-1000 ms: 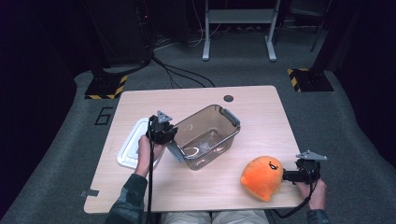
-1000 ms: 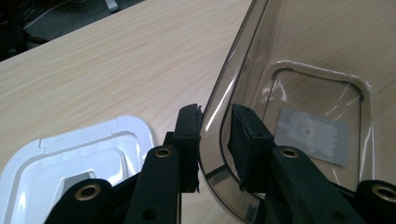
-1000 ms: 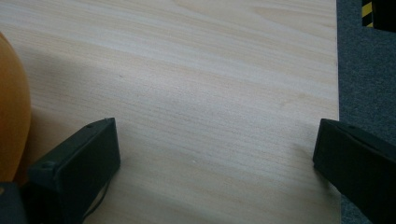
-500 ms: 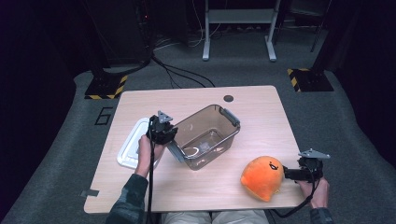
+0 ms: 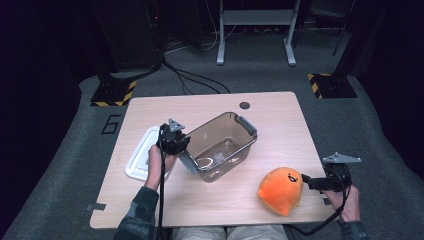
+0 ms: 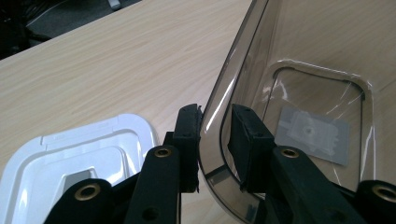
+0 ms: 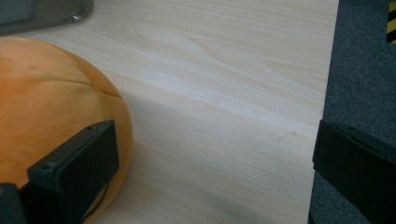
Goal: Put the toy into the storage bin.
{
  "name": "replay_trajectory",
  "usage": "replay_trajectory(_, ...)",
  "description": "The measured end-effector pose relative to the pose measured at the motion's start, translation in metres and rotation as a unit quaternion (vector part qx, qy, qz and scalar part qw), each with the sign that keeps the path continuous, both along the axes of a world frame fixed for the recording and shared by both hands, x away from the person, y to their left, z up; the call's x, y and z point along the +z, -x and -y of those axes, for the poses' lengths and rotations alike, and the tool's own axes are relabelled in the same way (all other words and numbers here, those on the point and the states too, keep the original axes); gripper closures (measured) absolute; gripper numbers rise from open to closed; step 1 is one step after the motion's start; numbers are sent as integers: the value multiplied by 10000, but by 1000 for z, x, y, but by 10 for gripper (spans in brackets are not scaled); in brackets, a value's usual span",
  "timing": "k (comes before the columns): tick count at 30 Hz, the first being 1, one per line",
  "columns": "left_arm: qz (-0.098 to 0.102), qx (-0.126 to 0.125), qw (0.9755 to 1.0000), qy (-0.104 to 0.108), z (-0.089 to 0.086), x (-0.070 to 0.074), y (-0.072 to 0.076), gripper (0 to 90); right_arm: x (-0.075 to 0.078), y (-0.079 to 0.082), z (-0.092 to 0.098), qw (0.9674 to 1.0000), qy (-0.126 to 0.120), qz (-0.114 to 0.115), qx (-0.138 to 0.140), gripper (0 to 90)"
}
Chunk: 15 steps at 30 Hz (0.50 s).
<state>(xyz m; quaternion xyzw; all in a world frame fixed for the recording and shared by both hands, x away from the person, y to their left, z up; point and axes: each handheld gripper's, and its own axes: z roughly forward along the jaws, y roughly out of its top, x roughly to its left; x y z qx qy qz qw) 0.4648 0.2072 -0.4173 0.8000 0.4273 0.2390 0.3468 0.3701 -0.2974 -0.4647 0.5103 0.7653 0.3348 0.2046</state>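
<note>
— While the pale wooden table (image 5: 280, 125) fills the middle of the high view, what surrounds it?

— Grey carpet, dark on all sides, with a metal stand (image 5: 255, 30) at twelve o'clock, black-and-yellow floor plates (image 5: 330, 85) at ten and two, and cables (image 5: 195, 80) trailing across the carpet.

— What is hard to make out?

— The person's forearms are cut off at six o'clock. In the right gripper view the plush's face is hidden, and the far jaw sits out past the table edge against the carpet.

— Where are the things in hand?

— The clear plastic bin (image 5: 220, 145) stands near the table's centre. The left gripper (image 5: 172, 142) is at the bin's nine o'clock, its jaws pinching the bin's wall, one pad outside, one inside. The orange plush (image 5: 281, 190) lies at five o'clock near the front edge. The right gripper (image 5: 312, 182) is at the plush's three o'clock, jaws spread wide, one pad against the plush's side.

— Anything else about?

— A white lid (image 5: 140, 160) lies flat at nine o'clock, just beside the left hand. A small dark hole (image 5: 244, 105) marks the table at twelve o'clock.
</note>
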Motion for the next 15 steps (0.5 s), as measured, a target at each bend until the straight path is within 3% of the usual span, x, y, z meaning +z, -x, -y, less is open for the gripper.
replay_trajectory(8,-36,8,10000,9,0,0,0,723,34,12,-16,9989,2,139,445,0)
replay_trajectory(15,-50,22,10000,68,-1,0,0,724,49,22,-48,9930,30,-4,1179,0)
